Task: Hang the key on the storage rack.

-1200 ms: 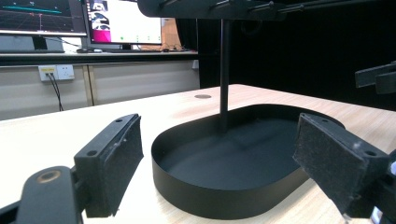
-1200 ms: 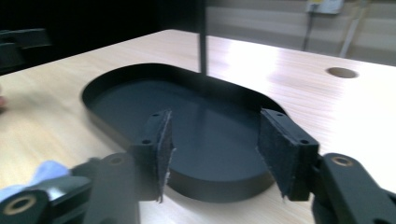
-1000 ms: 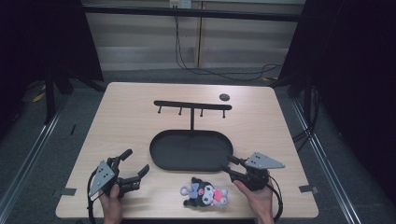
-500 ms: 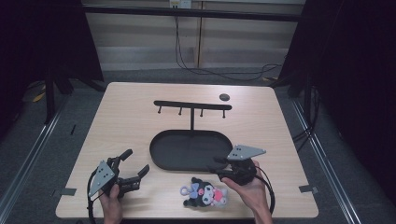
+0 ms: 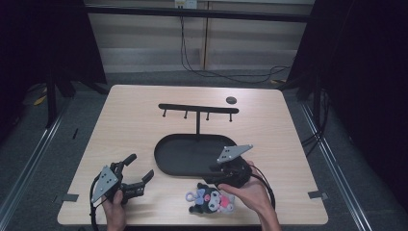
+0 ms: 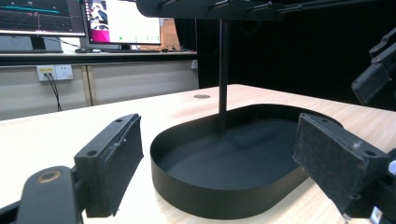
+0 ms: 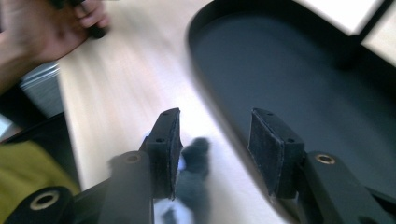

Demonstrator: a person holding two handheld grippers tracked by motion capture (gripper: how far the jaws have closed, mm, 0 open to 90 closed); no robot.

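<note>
A small plush toy (image 5: 210,198), black, white and pink with a ring on it, lies near the table's front edge, just in front of a black oval tray (image 5: 166,159). My right gripper (image 5: 212,175) hangs over the toy's top beside the tray's front rim, open. In the right gripper view the toy's dark ear (image 7: 195,156) sits low between the open right gripper (image 7: 217,135), blurred. My left gripper (image 5: 140,166) rests at the front left, open and holding nothing. In the left gripper view the wide-open left gripper (image 6: 224,154) faces the tray (image 6: 219,198).
A black post with a hooked crossbar (image 5: 197,108) rises from the tray's back. A small dark disc (image 5: 231,100) lies at the back right of the table (image 5: 125,120). The person's other hand (image 7: 44,28) appears at the top left of the right gripper view.
My right gripper has swung left from the tray's right end to above the toy, turning toward it. The left gripper has stayed put.
</note>
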